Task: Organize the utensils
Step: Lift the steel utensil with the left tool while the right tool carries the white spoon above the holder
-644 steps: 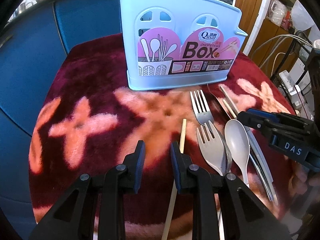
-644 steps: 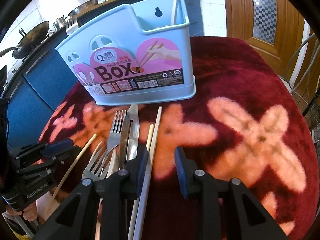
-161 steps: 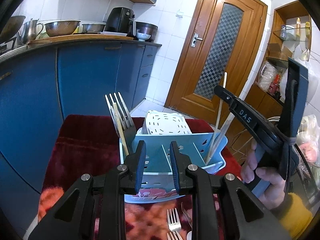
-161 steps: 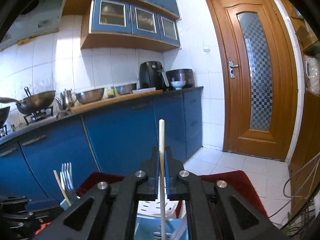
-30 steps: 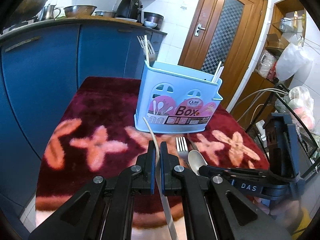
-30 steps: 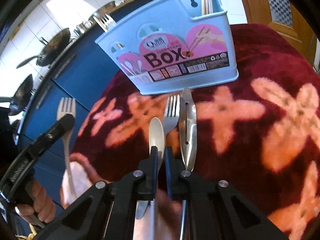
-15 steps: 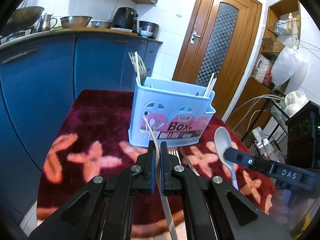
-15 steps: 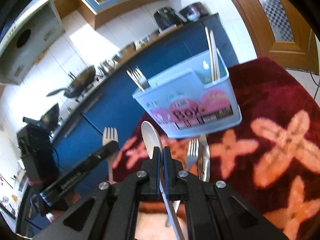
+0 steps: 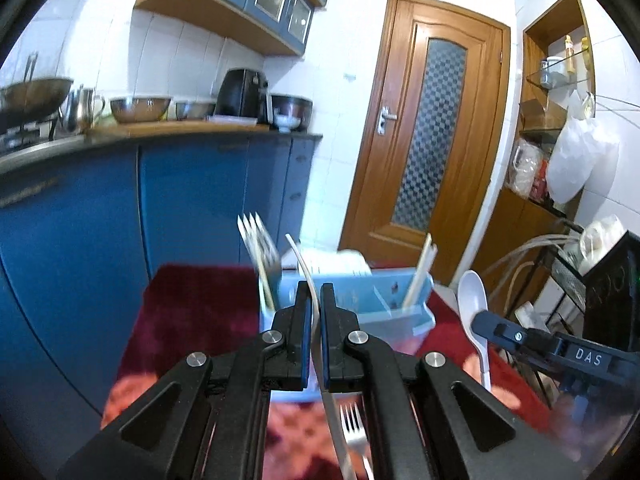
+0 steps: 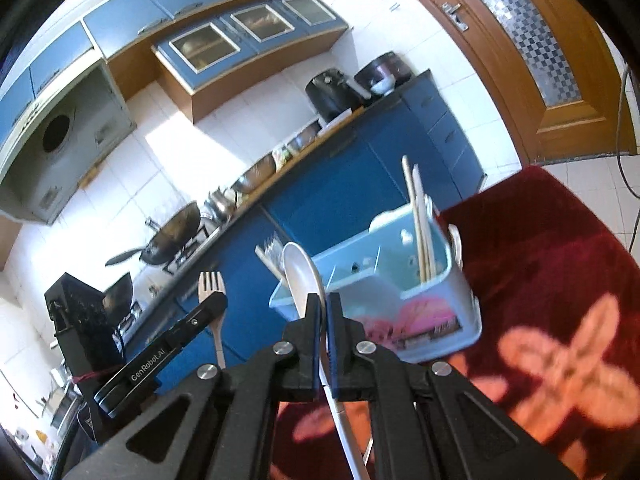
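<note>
The left gripper [image 9: 315,312] has its black jaws with blue pads pinched onto the handle of a pale beige plastic fork [image 10: 212,292], held upright; in the left wrist view the fork shows edge-on as a thin curved strip rising between the pads, while the right wrist view shows its tines at far left above the fingertip; the right gripper [image 10: 323,320] is likewise clamped on the stem of a white plastic spoon [image 10: 302,276], bowl up; in the left wrist view the same spoon [image 9: 472,300] stands at the right, above the other gripper's tip.

Beyond both grippers stands the light blue plastic utensil box [image 10: 400,276] with a pink label on its near face, resting on the dark red plush cloth with pink-orange flower shapes [image 10: 560,280]; its right-hand compartment holds two pale wooden chopsticks [image 10: 420,220], leaning upright; at its left end a metal fork [image 9: 258,240] stands tines up with one more chopstick beside it; the middle compartments look open, though blur hides their floor.

On the cloth, near and below the left gripper, lies another metal fork [image 9: 354,428], tines toward the box; behind the table run blue kitchen cabinets [image 9: 180,208] and a brown wooden door [image 9: 432,140].
</note>
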### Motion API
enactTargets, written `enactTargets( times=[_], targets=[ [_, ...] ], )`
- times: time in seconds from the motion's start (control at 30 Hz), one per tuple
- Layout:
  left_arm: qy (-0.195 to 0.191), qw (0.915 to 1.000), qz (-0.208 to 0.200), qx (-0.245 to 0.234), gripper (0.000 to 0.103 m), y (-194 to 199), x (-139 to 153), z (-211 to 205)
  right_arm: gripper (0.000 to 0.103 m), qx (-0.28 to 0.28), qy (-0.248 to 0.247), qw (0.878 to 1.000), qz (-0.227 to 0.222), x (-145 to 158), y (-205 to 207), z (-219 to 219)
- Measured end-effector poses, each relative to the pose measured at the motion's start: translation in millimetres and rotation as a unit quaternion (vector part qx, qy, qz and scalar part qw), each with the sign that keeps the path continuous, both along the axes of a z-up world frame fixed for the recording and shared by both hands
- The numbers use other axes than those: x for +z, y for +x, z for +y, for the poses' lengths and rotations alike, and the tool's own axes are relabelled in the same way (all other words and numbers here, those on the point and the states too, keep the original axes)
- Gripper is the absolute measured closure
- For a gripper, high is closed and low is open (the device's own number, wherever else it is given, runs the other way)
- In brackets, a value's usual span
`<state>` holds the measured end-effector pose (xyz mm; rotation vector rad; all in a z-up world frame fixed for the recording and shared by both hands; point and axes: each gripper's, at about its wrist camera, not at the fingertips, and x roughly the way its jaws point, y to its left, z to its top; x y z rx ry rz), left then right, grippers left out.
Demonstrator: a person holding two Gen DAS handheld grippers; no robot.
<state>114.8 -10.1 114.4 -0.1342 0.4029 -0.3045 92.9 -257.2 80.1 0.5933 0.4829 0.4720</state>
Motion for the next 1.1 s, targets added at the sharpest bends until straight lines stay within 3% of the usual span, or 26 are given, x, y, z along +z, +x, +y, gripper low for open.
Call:
enactTargets(
  times=[0.63,0.8,1.1],
  targets=[
    [0.042,0.9920,-0.116,0.025,0.101,92.1,52.3,-33.3,0.098,-0.045,-0.033,0.994,-0.089,27.2,86.2,-3.8],
    [0.061,0.9882,-0.132,0.048,0.101,109.7,41.6,-37.6,0.098,-0.052,-0.032,0.992,-0.115,30.8,103.9,-0.9],
    [0.054,0.9877,-0.129,0.070,0.101,126.3,8.1,-33.9,0.098,-0.060,-0.052,0.988,-0.135,11.7,125.1,8.0]
  ],
)
